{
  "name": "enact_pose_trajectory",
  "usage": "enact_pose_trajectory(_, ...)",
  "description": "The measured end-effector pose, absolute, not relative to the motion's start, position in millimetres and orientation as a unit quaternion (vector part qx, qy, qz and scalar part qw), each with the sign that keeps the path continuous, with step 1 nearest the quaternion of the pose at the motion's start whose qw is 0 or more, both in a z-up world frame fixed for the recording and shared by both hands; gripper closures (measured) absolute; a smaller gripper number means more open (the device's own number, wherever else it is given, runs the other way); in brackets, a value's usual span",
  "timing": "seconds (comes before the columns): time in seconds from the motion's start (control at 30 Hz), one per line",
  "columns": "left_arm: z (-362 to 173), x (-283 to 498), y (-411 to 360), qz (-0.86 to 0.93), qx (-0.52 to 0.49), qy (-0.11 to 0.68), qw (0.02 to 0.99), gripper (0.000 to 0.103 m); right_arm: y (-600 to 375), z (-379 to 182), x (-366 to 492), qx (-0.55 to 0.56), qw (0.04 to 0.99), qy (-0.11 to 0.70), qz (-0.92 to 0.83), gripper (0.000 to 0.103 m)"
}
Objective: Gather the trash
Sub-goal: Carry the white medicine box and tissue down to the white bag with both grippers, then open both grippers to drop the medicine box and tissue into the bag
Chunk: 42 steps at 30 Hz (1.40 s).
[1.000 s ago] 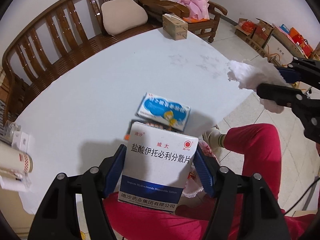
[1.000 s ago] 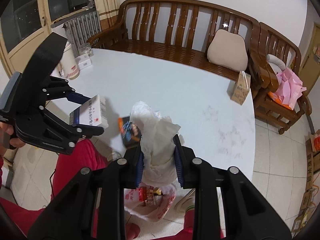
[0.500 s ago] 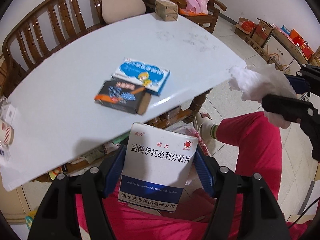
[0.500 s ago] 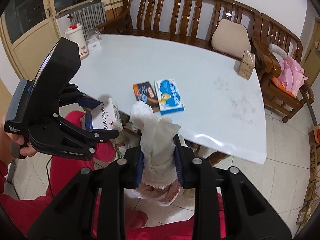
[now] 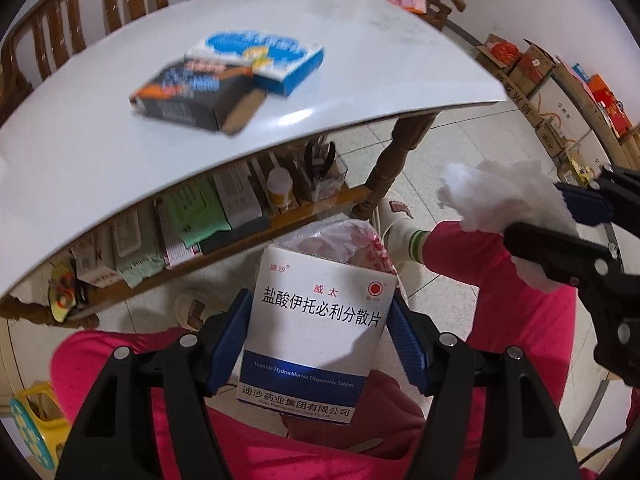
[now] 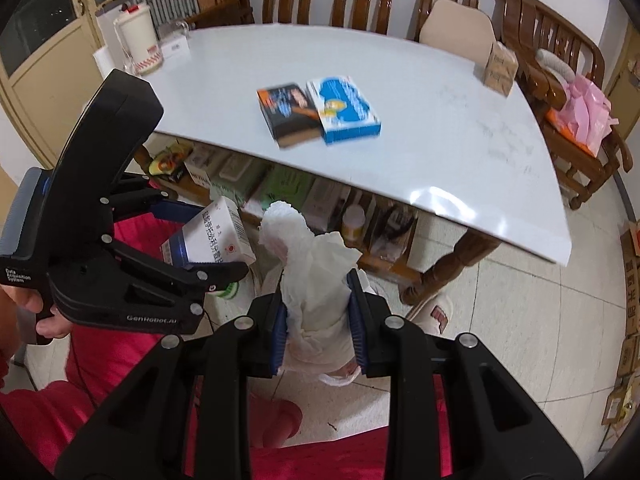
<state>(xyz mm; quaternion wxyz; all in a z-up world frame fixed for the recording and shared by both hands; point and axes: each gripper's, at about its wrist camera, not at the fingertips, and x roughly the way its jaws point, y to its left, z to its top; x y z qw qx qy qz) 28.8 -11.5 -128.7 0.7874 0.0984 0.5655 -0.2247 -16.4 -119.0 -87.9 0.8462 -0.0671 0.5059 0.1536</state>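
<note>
Trash fills both grippers: left gripper point(image 5: 318, 344) pinches a medicine box point(image 5: 316, 332), right gripper point(image 6: 318, 322) pinches crumpled tissue point(image 6: 312, 280), both tilted down toward a plastic bag point(image 5: 348, 240) below the desk's point(image 5: 400, 60) near edge, probably for dropping.

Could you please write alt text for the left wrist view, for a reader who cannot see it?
The left tool grips a white medicine box over a person's pink-clad lap, above a plastic bag on the floor. At right, the right tool holds crumpled white tissue. Beyond, a black box and a blue box lie touching on a white table.
</note>
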Motion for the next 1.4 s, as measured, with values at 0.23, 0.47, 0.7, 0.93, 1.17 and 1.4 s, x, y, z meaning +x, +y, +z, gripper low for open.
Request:
enact_pose_trajectory(0.23, -169.7, 33.0, -14.9, -0.199, 0.108, 0.582, 0.781, 0.038, -122.1, -127.9, -10.0, -0.053, 0.833, 0.531, 0.147, 0.076)
enact_pose_trajectory(0.47, -209.1, 40.7, -20.0, -0.187, 0.118, 0.607, 0.764, 0.038, -122.7, -168.0, -0.9, -0.046, 0.823, 0.551, 0.133, 0.076)
enact_pose_trajectory(0.7, -247.6, 50.6, -28.2, -0.185, 0.118, 0.634, 0.742, 0.038, -129.1, -216.5, 6.8, -0.022, 0.802, 0.585, 0.116, 0.076)
enact_pose_trajectory(0.93, -283.9, 63.2, -31.8, -0.185, 0.098, 0.667, 0.715, 0.038, -134.2, -257.3, 12.9, -0.005, 0.782, 0.616, 0.095, 0.076)
enact_pose_trajectory(1.17, -314.2, 76.9, -32.7, -0.173, 0.081, 0.694, 0.694, 0.038, -138.6, -290.0, 15.7, 0.005, 0.762, 0.642, 0.083, 0.076)
enact_pose_trajectory(1.4, -344.6, 89.7, -30.9, -0.163, 0.044, 0.726, 0.667, 0.038, -137.6, -320.7, 19.0, 0.022, 0.741, 0.667, 0.080, 0.075)
